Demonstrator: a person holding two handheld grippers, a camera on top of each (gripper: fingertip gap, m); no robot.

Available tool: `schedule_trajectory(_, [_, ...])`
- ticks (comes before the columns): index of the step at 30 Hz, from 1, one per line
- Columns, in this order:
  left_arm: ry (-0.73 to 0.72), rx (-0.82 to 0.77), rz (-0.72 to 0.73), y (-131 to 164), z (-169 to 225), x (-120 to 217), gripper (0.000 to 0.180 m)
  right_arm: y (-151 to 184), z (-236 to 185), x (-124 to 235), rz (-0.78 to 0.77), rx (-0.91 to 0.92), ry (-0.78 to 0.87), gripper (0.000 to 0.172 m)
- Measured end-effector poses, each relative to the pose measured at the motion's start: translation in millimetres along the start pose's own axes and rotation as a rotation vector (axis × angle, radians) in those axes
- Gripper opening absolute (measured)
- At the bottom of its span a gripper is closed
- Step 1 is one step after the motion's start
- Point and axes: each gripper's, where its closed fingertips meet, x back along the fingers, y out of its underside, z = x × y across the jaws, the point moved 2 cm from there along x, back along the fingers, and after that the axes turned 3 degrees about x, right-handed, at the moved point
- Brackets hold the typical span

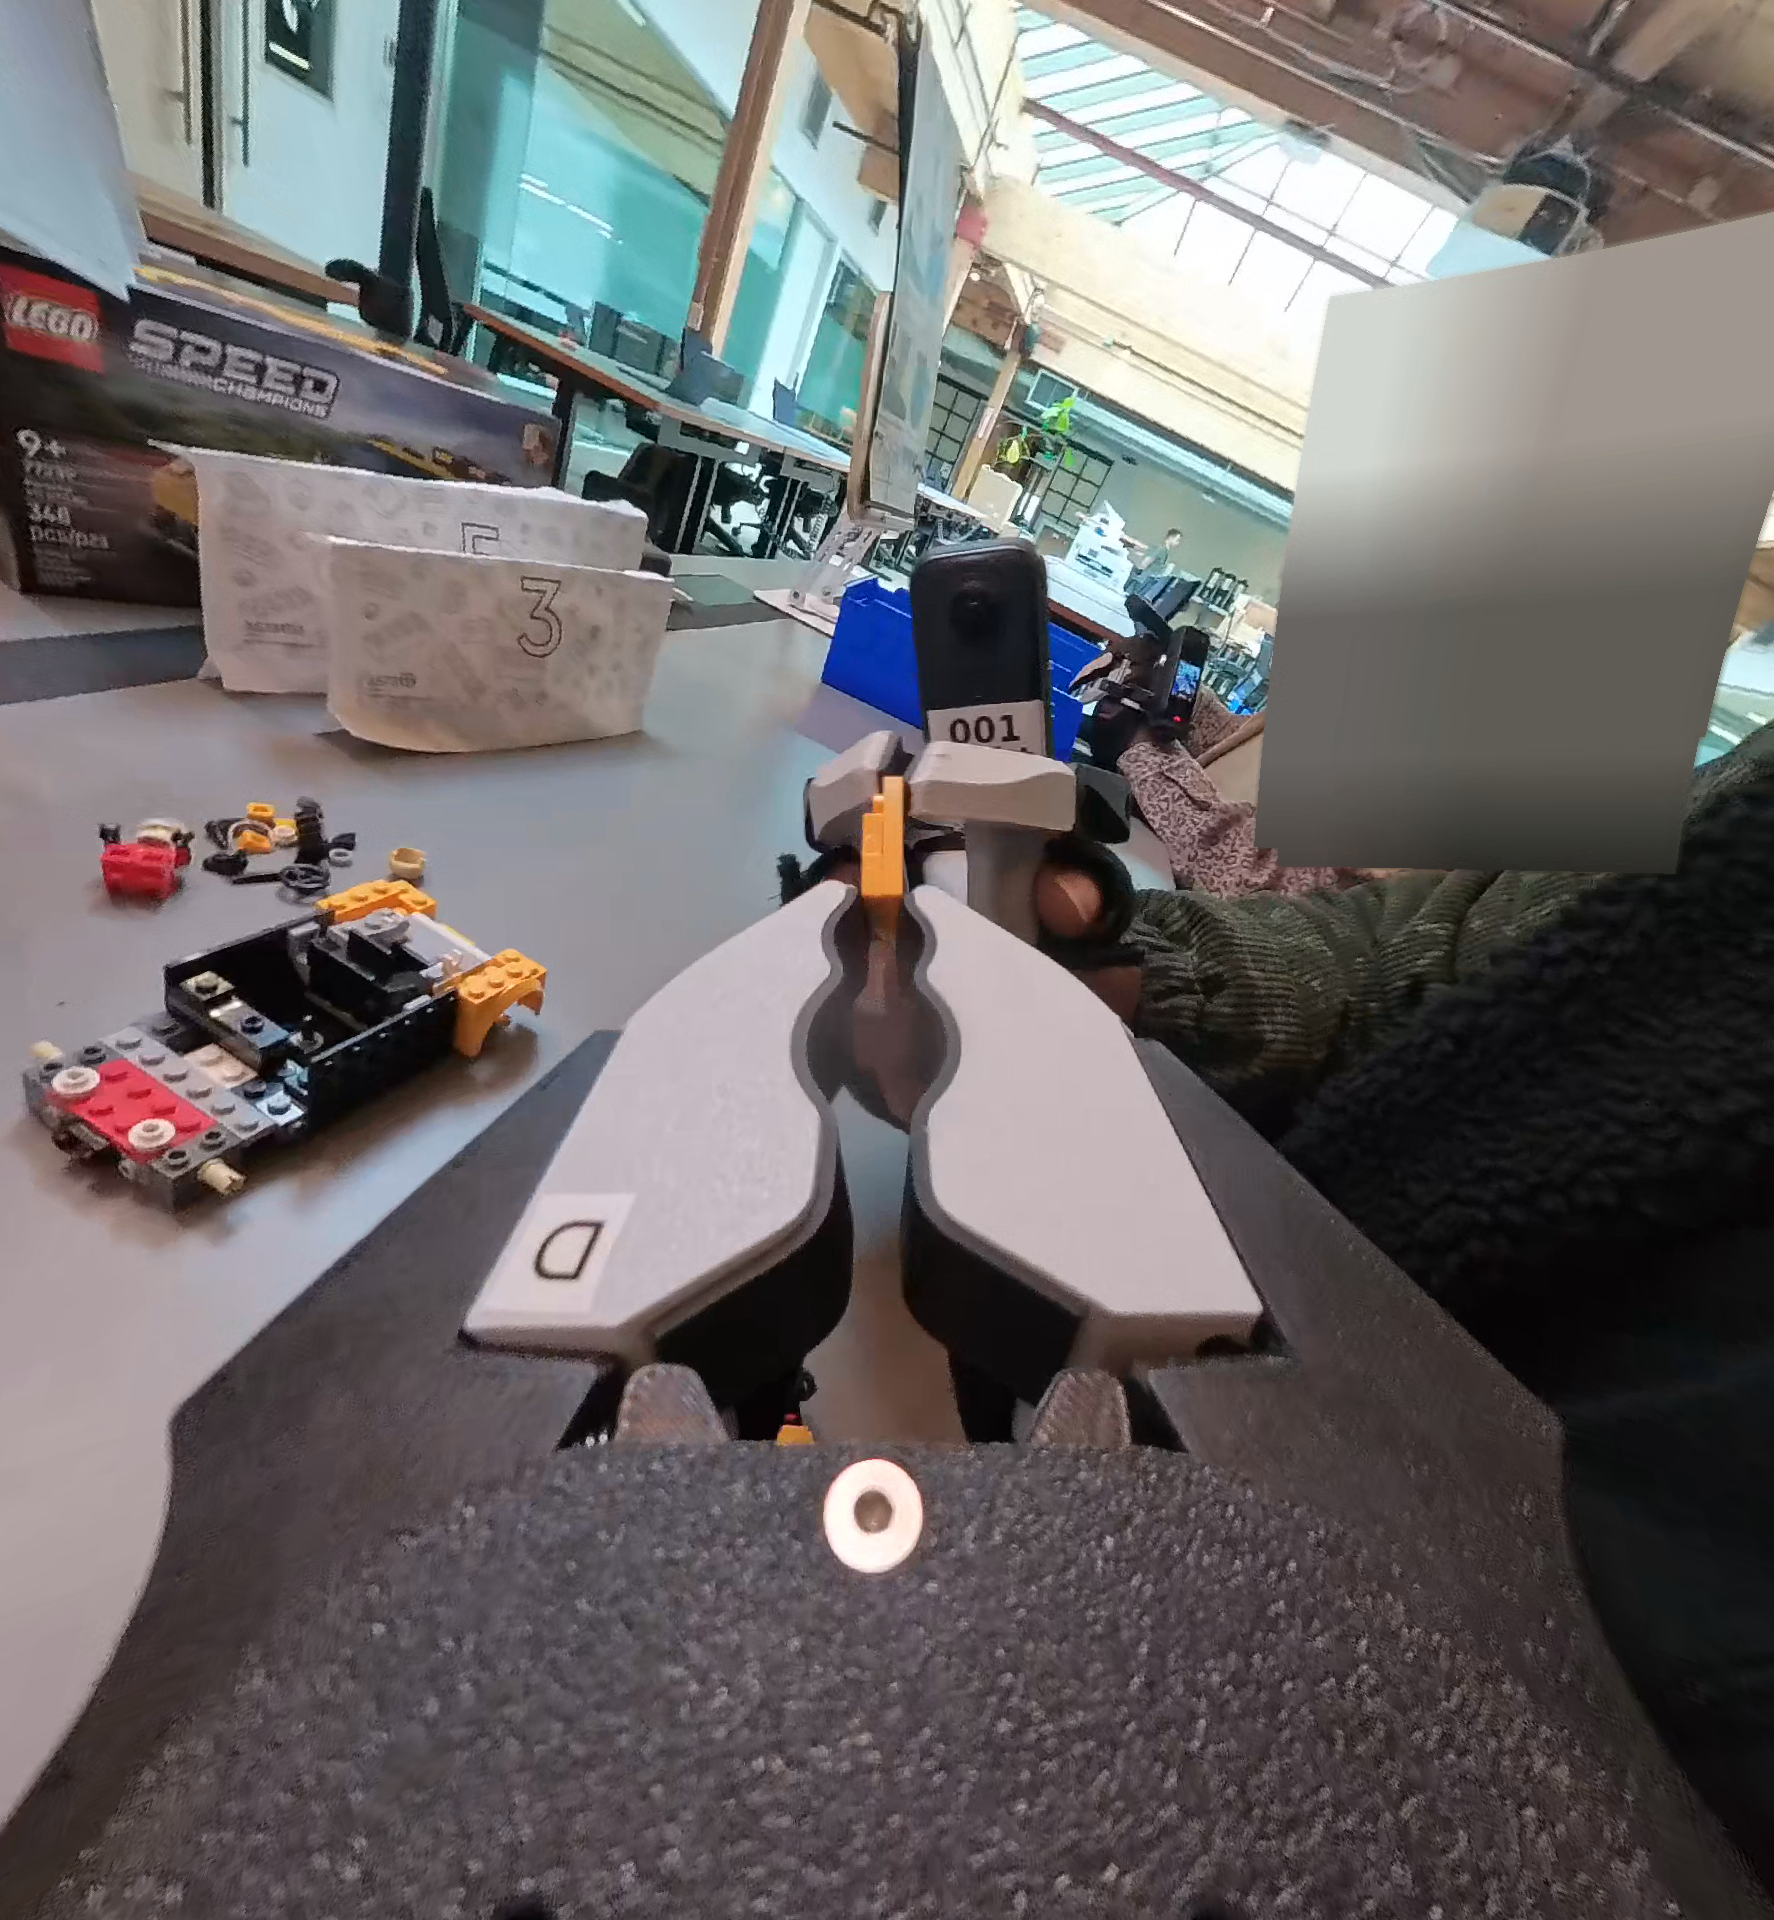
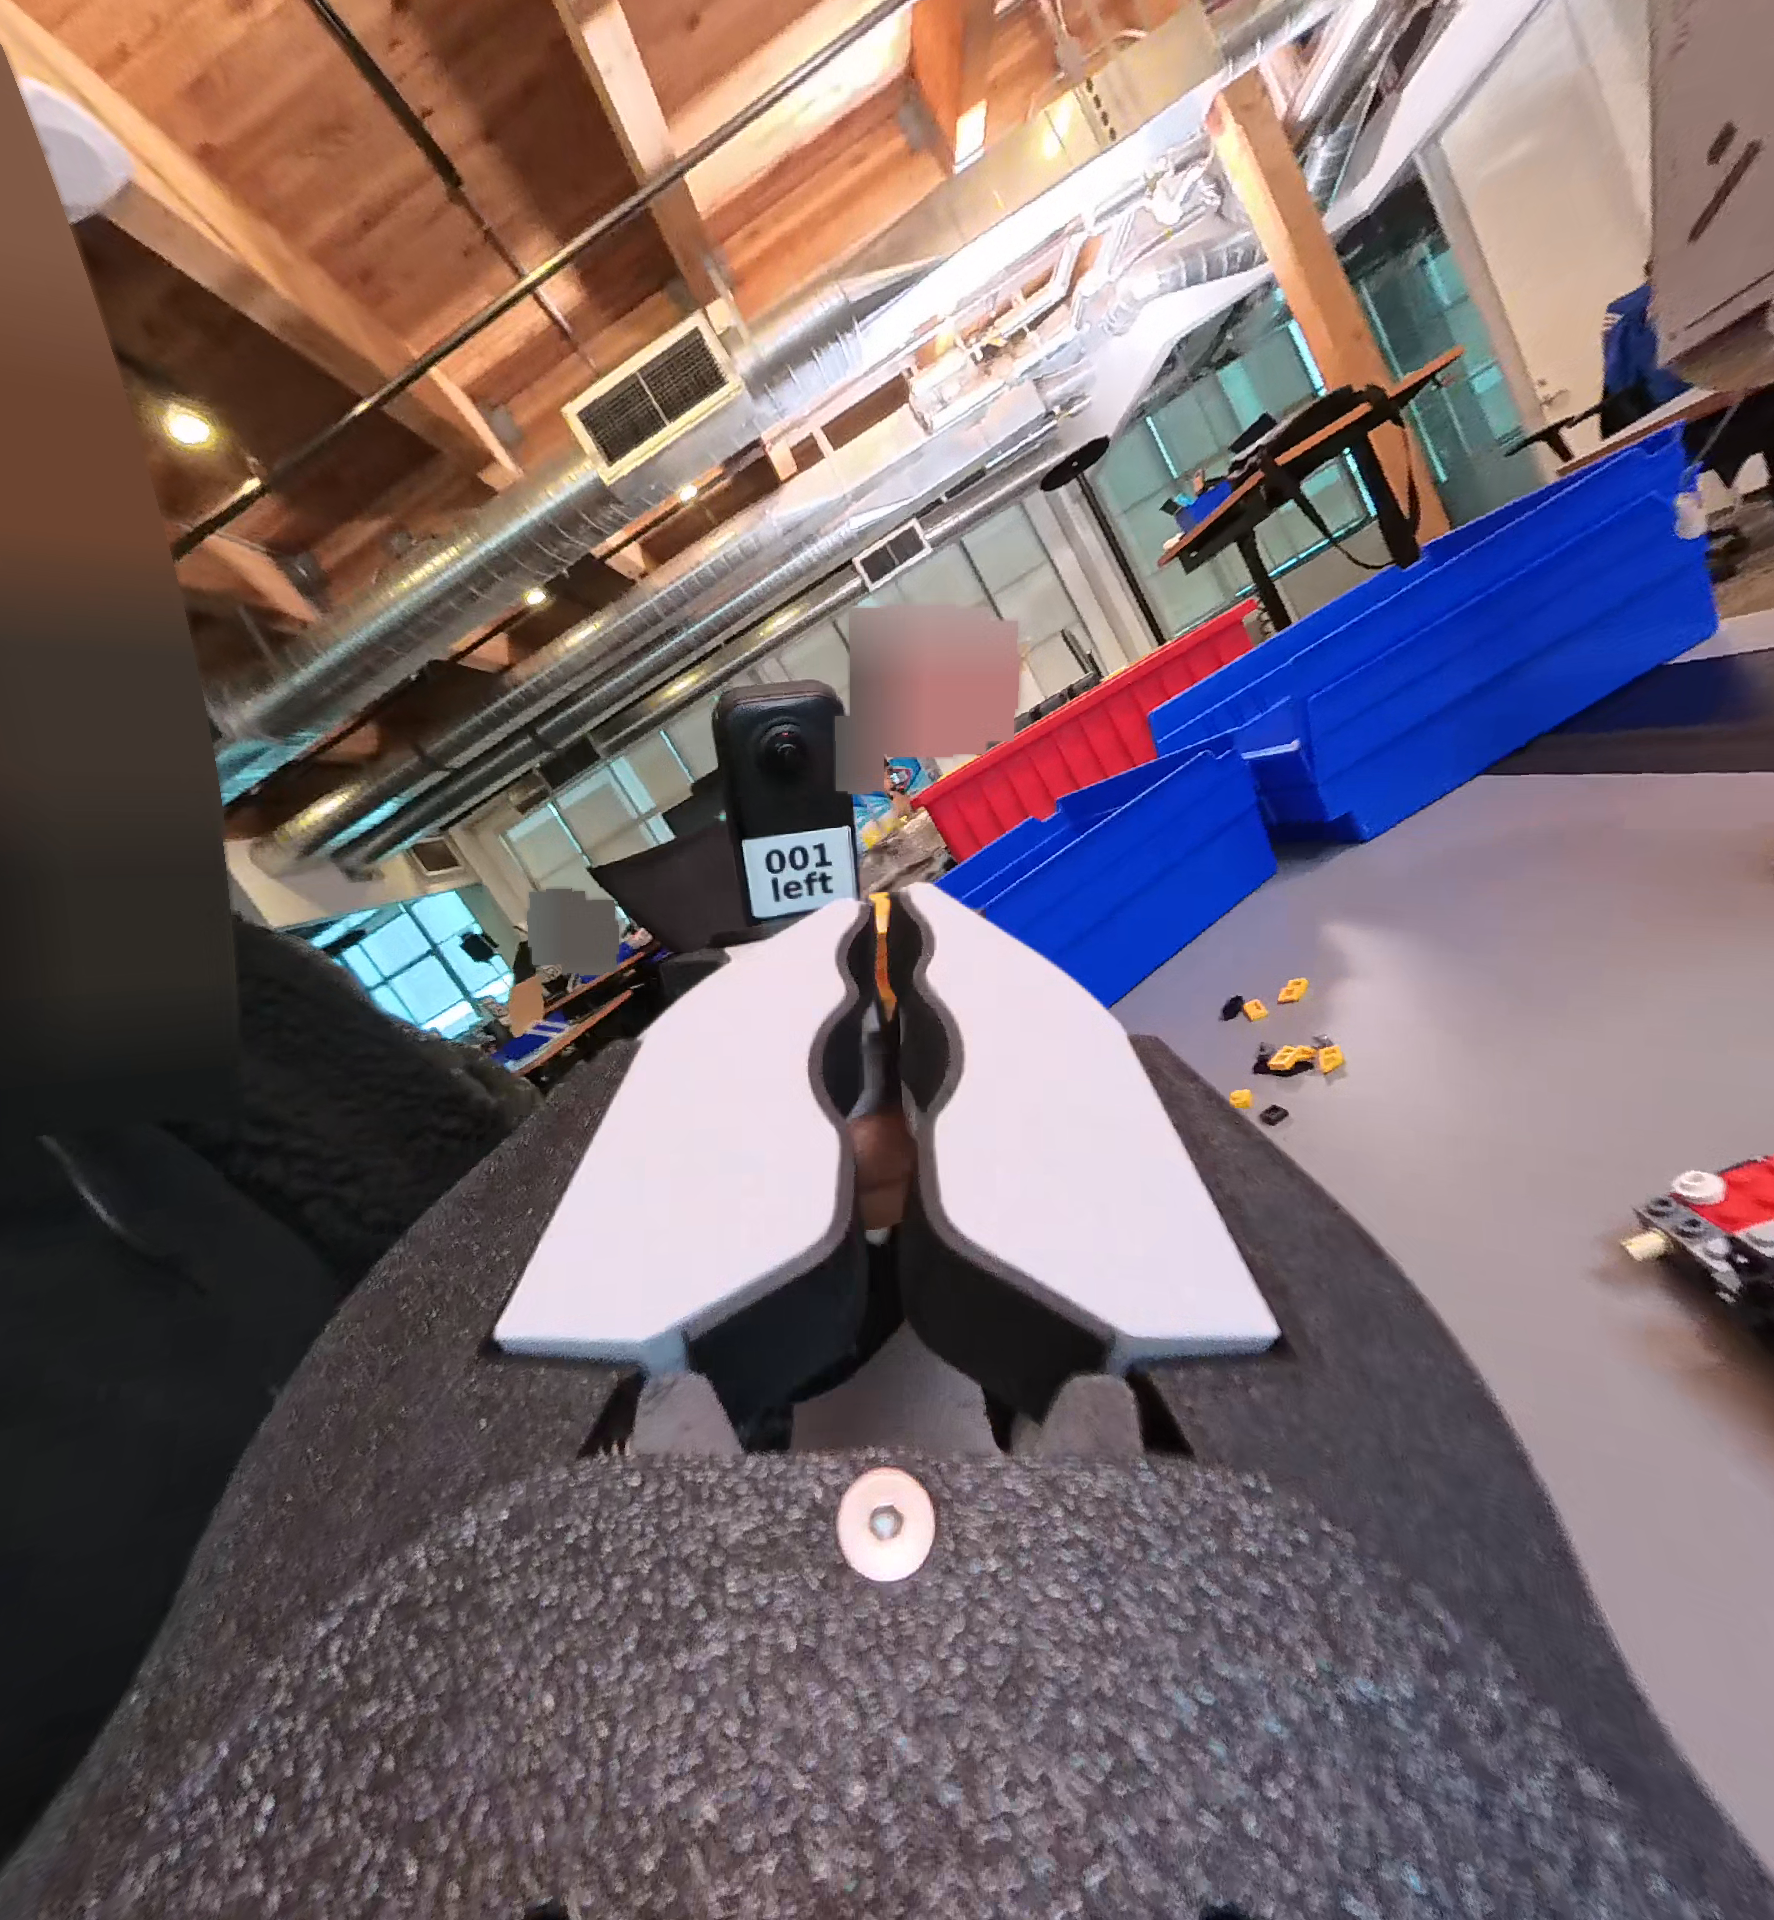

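My left gripper (image 1: 881, 902) is shut on the lower end of a thin orange brick piece (image 1: 881, 857), held upright above the grey table (image 1: 571, 852). My right gripper (image 1: 902, 788) faces it from beyond, its fingertips pinching the same piece's upper end. In the right wrist view my right gripper (image 2: 881, 914) is shut, with the orange piece (image 2: 881, 954) edge-on between its pads. The left gripper's camera (image 2: 781, 769) stands just behind. A partly built black, orange and red brick car (image 1: 280, 1039) lies on the table to the left, and also shows in the right wrist view (image 2: 1766, 1236).
Small loose bricks lie beyond the car (image 1: 259, 842) and in the right wrist view (image 2: 1288, 1049). A toy box (image 1: 187, 416) and two white paper bags (image 1: 498, 644) stand at the back. Blue bins (image 2: 1382, 727) and a red bin (image 2: 1091, 727) stand far off. A person's green sleeve (image 1: 1382, 987) is at right. My two grippers' fingertips are within a few centimetres of each other. The car (image 1: 259, 842) is about 30 cm from both grippers' fingertips.
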Motion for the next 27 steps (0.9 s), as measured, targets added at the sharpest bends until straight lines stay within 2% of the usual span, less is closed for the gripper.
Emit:
schedule_trajectory(4, [-0.015, 0.105, -0.043, 4, -5, 0, 0.005, 3, -2, 0, -0.055, 0.219, 0.081, 0.002])
schedule_trajectory(10, [-0.108, 0.131, -0.125, 14, -14, 0, 0.006, 13, -1, 1, -0.202, 0.531, 0.178, 0.001])
schedule_trajectory(13, [-0.167, 0.147, -0.15, 18, -23, 0, 0.005, 32, -12, -7, -0.312, 0.648, 0.111, 0.0])
schedule_trajectory(15, [-0.147, 0.132, -0.15, 15, -19, 0, 0.005, 38, -13, -11, -0.338, 0.79, 0.142, 0.0])
schedule_trajectory(19, [-0.164, 0.045, -0.155, 13, -17, 4, 0.005, 8, -14, -1, -0.258, 0.734, 0.127, 0.0])
schedule_trajectory(21, [-0.17, -0.024, -0.167, 14, -16, 3, 0.005, 3, -7, 3, -0.277, 0.716, 0.162, 0.002])
schedule_trajectory(22, [-0.177, -0.072, -0.174, 15, -15, 3, 0.005, 3, -3, 5, -0.296, 0.68, 0.169, 0.014])
schedule_trajectory(24, [-0.177, -0.145, -0.186, 15, -11, 0, 0.005, 6, 0, 6, -0.323, 0.611, 0.145, 0.022])
schedule_trajectory(25, [-0.177, -0.168, -0.19, 16, -9, 0, 0.005, 9, 1, 5, -0.339, 0.604, 0.144, 0.021])
schedule_trajectory(27, [-0.197, -0.203, -0.208, 18, -10, -1, 0.005, 13, 2, 5, -0.372, 0.616, 0.147, 0.005])
